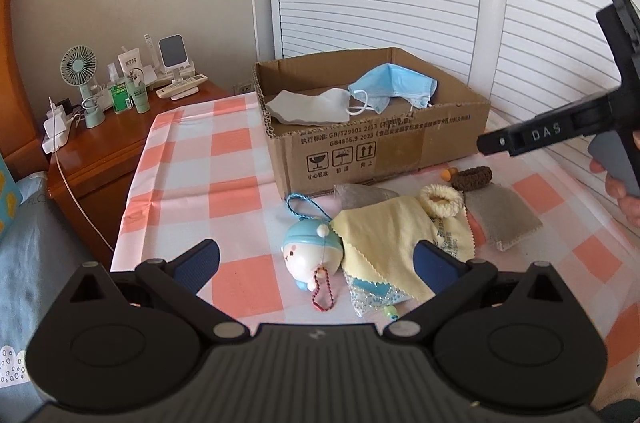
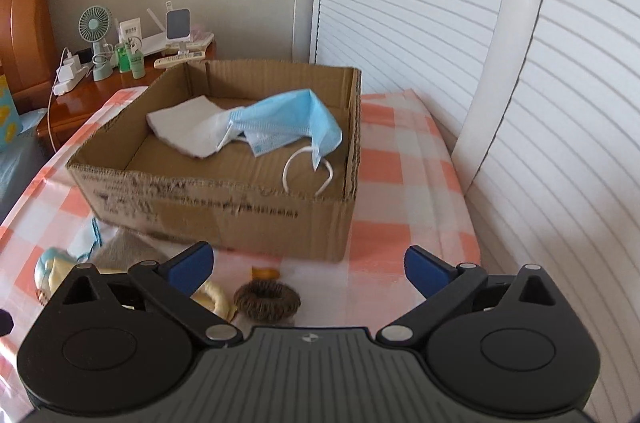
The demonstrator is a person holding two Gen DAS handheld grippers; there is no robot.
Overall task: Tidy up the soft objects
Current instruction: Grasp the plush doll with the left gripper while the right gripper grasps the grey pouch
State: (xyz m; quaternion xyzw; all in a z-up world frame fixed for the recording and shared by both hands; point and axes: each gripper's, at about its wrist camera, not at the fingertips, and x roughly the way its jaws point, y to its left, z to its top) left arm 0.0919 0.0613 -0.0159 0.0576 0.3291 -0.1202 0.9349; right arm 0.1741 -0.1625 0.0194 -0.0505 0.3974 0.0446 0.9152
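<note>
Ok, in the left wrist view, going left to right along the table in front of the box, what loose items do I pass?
Blue-capped doll keychain → yellow cloth → cream scrunchie → brown scrunchie → grey cloth. All lie outside the cardboard box.

Left wrist view looks forward, low over table; right wrist view nearer, above; both share cardboard box (image 1: 372, 127) (image 2: 224, 199).
</note>
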